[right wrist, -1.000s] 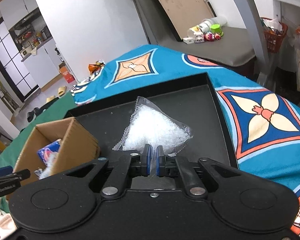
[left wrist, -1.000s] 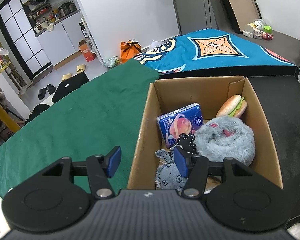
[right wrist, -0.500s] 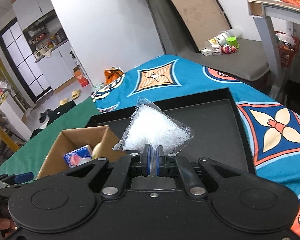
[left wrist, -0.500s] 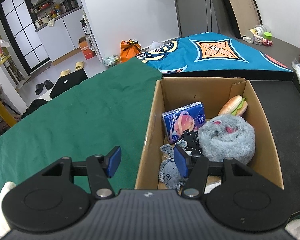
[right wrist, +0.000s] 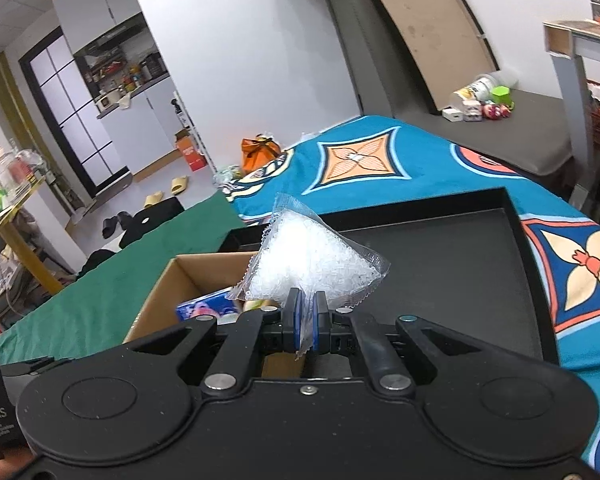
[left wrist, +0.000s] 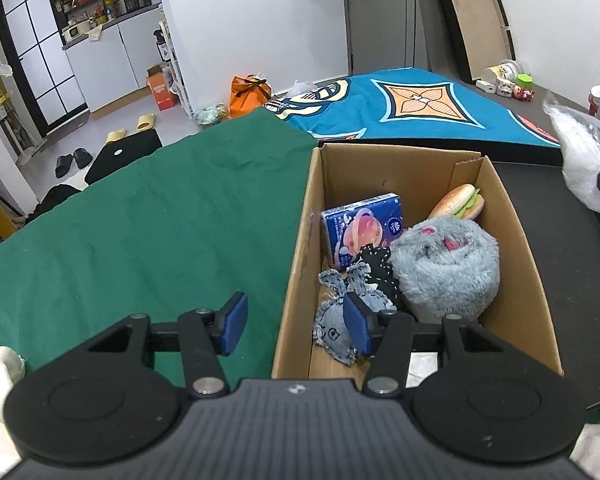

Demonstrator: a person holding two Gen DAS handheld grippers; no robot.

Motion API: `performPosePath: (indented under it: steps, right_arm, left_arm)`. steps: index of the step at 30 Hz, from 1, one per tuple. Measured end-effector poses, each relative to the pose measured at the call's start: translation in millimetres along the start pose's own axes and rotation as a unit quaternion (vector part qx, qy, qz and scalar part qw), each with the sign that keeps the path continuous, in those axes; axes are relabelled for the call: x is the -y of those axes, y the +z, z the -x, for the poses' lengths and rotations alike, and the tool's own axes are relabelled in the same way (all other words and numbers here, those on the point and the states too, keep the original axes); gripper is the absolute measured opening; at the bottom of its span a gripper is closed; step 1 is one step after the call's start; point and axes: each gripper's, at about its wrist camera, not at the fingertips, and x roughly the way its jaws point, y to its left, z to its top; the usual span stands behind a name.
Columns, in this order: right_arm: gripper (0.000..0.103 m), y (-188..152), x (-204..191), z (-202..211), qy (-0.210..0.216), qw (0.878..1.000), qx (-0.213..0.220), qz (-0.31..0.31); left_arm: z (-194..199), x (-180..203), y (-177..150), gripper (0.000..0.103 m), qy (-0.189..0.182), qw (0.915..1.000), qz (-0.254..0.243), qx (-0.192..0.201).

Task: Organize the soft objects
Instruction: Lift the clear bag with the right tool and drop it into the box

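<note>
Since a second ago your right gripper (right wrist: 306, 320) has carried the clear pellet bag (right wrist: 310, 262) up off the black tray (right wrist: 452, 264) and toward the cardboard box (right wrist: 168, 284); the bag now hangs over the box's near corner, at 12 o'clock from the pads pinching its lower edge. In your left view the same bag (left wrist: 584, 152) shows at 3 o'clock, beyond the box (left wrist: 512, 240). Inside the box lie a grey plush toy (left wrist: 446, 270), a blue tissue pack (left wrist: 360, 230), a toy burger (left wrist: 460, 202) and a denim scrap (left wrist: 340, 312). Your left gripper (left wrist: 296, 322) straddles the box's left wall, its jaws closing with only that wall between them, not pressing it. Green cloth (left wrist: 140, 240) spreads at 9 o'clock.
</note>
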Motion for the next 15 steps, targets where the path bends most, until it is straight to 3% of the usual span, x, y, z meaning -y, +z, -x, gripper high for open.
performPosePath:
  steps: [15]
  right_arm:
    - [0.005, -8.5, -45.2, -3.0, 0.04, 0.999, -0.009, 0.03]
  left_arm:
    - [2.1, -14.6, -13.1, 0.026, -0.027, 0.9994, 0.018, -0.01]
